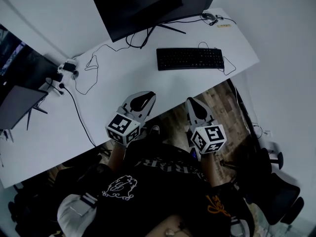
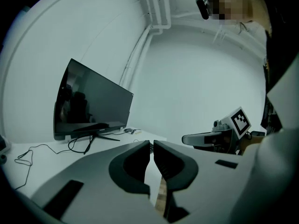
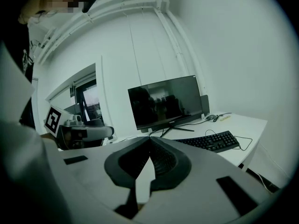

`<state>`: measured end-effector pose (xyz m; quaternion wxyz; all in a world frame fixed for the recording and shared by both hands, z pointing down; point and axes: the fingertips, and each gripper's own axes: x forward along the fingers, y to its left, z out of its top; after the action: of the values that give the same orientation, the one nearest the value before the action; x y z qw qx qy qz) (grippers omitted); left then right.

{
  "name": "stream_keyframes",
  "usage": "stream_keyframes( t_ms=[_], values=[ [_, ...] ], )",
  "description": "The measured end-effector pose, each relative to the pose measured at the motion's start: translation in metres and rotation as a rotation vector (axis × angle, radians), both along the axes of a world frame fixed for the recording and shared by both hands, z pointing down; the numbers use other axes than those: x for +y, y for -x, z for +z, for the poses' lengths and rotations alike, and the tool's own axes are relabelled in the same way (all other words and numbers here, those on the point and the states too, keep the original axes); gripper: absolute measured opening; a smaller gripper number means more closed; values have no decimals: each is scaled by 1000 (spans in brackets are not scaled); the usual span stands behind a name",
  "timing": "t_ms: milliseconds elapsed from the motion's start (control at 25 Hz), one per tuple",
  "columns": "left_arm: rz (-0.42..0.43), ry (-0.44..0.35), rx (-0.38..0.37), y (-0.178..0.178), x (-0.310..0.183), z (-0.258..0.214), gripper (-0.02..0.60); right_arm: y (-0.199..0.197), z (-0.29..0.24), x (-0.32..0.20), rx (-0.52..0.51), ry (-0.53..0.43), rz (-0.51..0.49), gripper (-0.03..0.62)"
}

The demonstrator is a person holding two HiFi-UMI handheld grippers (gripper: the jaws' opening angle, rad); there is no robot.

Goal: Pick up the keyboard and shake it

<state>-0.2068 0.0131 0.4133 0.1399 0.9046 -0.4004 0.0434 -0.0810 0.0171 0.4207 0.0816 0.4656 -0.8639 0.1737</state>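
The black keyboard (image 1: 190, 59) lies flat on the white desk (image 1: 113, 90), in front of the monitor and near the desk's right end. It also shows in the right gripper view, where the keyboard (image 3: 210, 140) lies to the right of my jaws. My left gripper (image 1: 143, 100) and right gripper (image 1: 191, 104) hover side by side at the desk's near edge, well short of the keyboard. Both are shut with nothing between the jaws. In their own views the left gripper (image 2: 152, 146) and right gripper (image 3: 150, 141) show the jaw tips touching.
A dark monitor (image 1: 148, 6) stands behind the keyboard, and black cables (image 1: 91, 70) trail across the desk to its left. A dark laptop (image 1: 19, 105) sits at the far left. An office chair (image 1: 276, 191) stands on the wooden floor (image 1: 232, 112) at the lower right.
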Motion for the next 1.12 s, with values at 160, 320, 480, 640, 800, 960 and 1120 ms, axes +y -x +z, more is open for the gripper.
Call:
stream_keyframes(
  t_ms=[160, 320, 480, 640, 800, 960, 1120],
  values=[
    [39, -5, 0, 3, -23, 0, 38, 6, 3, -16, 13, 9, 29, 15],
    [69, -4, 20, 1, -34, 2, 38, 7, 7, -21, 33, 29, 48, 15],
    [83, 15, 29, -10, -39, 11, 38, -4, 14, -24, 42, 48, 74, 15],
    [121, 34, -7, -24, -40, 19, 38, -15, 23, -34, 42, 72, 88, 15],
    [95, 63, 14, -31, -53, 27, 38, -24, 30, -52, 29, 88, 79, 15],
    [59, 77, 8, -41, -78, 31, 38, -44, 39, -83, 15, 97, 75, 15],
    [-2, 82, -14, -56, -111, 34, 38, -79, 47, -126, 12, 100, 93, 15]
  ],
)
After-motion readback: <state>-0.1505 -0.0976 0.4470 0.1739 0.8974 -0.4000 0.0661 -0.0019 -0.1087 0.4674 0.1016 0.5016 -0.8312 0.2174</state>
